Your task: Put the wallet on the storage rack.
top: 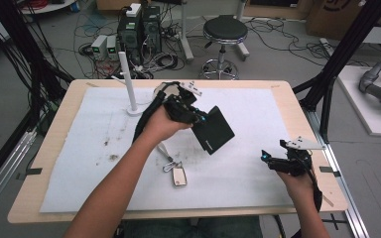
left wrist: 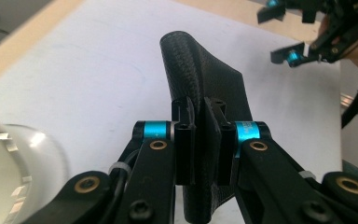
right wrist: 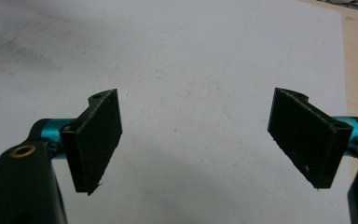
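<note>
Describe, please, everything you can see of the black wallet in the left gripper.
The black wallet is a flat, folded piece with a pebbled, leather-like grain and small pale lettering on its face. It hangs tilted above the white mat, off the table. The left gripper clamps one edge between its fingers; nothing else touches it.

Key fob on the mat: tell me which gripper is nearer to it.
Left. The left gripper, clamping a black wallet, hangs just above and behind the key fob; the right gripper sits open, farther off to its right.
</note>
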### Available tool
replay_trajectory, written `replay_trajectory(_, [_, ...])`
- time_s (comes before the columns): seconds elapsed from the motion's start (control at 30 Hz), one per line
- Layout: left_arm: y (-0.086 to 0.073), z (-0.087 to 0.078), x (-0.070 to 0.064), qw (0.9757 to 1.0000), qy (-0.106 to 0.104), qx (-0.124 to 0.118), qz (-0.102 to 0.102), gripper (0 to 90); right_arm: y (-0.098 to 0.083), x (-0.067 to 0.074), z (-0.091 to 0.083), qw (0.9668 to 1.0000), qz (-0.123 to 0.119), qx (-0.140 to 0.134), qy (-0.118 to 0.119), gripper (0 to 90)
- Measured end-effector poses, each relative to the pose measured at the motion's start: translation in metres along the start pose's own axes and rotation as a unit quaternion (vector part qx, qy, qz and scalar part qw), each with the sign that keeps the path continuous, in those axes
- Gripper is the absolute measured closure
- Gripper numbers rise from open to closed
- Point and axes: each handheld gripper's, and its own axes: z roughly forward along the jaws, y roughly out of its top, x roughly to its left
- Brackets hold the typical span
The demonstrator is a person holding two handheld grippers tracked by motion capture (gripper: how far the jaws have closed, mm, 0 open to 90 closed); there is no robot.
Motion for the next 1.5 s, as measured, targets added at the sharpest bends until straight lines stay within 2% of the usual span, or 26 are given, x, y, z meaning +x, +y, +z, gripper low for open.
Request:
replay_trajectory(0.27, [0.004, -0.035, 0.028, 0.9992, 0.03, -0.027, -0.008, 82.6, 0.001, 0.002, 0.003, 1.0, -0.004, 0.003, 0.002, 17.7])
replay_trajectory(0.57, [0.011, -0.058, 0.053, 0.9973, 0.07, -0.024, 0.0, 82.5, -0.001, 0.0, 0.003, 1.0, -0.001, 0.004, 0.0, 17.7])
replay_trajectory(0.73, [0.015, -0.067, 0.067, 0.9955, 0.09, -0.028, -0.005, 82.5, -0.001, 0.0, 0.002, 1.0, 0.001, 0.004, 0.0, 17.7])
replay_trajectory(1.03, [0.008, -0.07, 0.088, 0.9932, 0.113, -0.024, -0.012, 82.5, -0.001, 0.002, 0.003, 1.0, -0.002, 0.007, 0.003, 17.7])
replay_trajectory(1.33, [-0.004, -0.066, 0.114, 0.9888, 0.144, -0.017, -0.038, 82.5, -0.003, 0.003, 0.002, 1.0, -0.001, 0.007, 0.003, 17.7])
replay_trajectory(1.5, [-0.008, -0.062, 0.121, 0.9863, 0.16, -0.006, -0.041, 82.4, -0.002, 0.003, 0.005, 0.9999, -0.003, 0.011, 0.004, 17.7])
